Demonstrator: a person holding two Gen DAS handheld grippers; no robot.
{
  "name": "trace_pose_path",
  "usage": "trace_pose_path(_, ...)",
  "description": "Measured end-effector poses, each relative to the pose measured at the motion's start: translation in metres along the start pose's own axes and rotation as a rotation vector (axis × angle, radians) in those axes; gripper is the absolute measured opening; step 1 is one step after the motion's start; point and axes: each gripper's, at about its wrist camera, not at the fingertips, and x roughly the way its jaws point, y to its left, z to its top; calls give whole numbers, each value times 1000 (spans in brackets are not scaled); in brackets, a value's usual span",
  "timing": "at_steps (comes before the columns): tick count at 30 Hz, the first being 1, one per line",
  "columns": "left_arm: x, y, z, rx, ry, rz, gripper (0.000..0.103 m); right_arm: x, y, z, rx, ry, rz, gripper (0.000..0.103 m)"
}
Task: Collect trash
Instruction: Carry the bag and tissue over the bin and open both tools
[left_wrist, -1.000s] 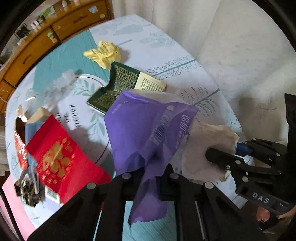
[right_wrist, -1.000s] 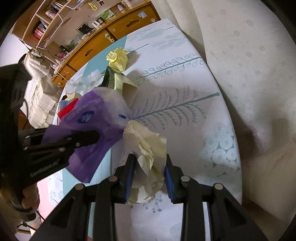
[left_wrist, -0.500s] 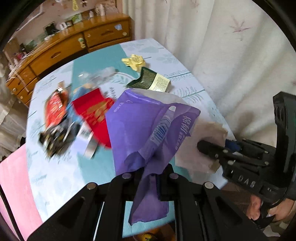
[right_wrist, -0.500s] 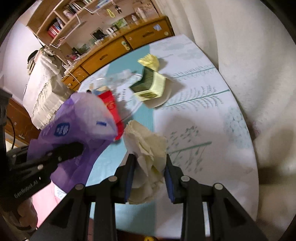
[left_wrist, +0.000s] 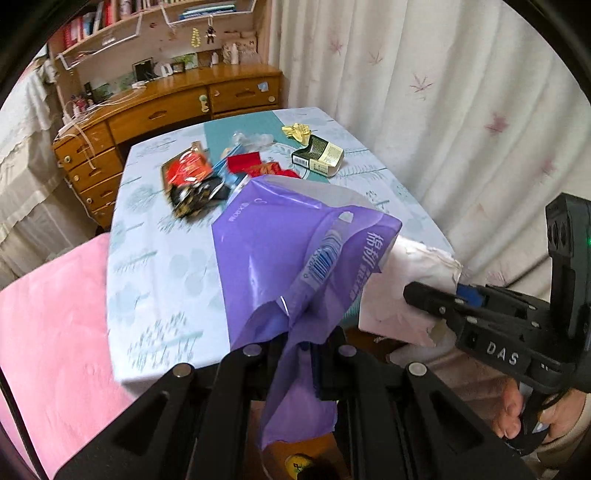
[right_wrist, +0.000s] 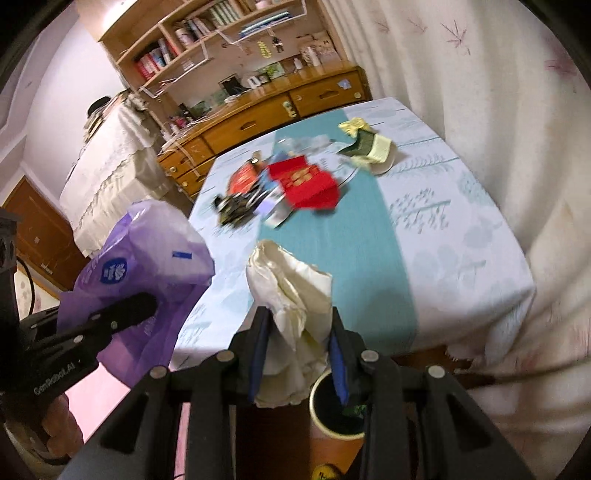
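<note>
You have pulled both hands back and up from the desk (left_wrist: 155, 258) with its leaf-print cloth: a second ago the cameras sat low over the litter, and now the whole top shows, with floor beneath. That suggests both loads are on their way to the round dark bin with a pale rim (right_wrist: 334, 410), which now shows below your right gripper (right_wrist: 297, 328).

Your left gripper (left_wrist: 295, 332) has its jaws closed tight on the crumpled purple plastic bag (left_wrist: 288, 258). The right jaws stand partly apart, pinching the wad of cream-white crumpled paper (right_wrist: 291, 291).

Red packets (right_wrist: 310, 182), a green-and-cream carton (left_wrist: 319, 155) and a yellow wrapper (left_wrist: 297, 131) are left on the desk, blurred. Your gripper hides part of the bin's mouth, so its contents are unclear.
</note>
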Motion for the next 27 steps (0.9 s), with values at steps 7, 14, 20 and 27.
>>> trace_pose_path(7,-31,12,-67,-40,32,-13,8,-22,29,-62,-23,65,-13,30)
trace_pose_path(14,-21,3,-111,-80,80,-15,8,-19,17,-100,-22,137,-50,30)
trace_pose_path(20,50,-2,-149,-168,172,-1,8,39,-33,-141,94,260,-61,30)
trace_pose_path(27,178,-5,-194,-250,302,30,8,142,-102,-194,188,376,-108,30)
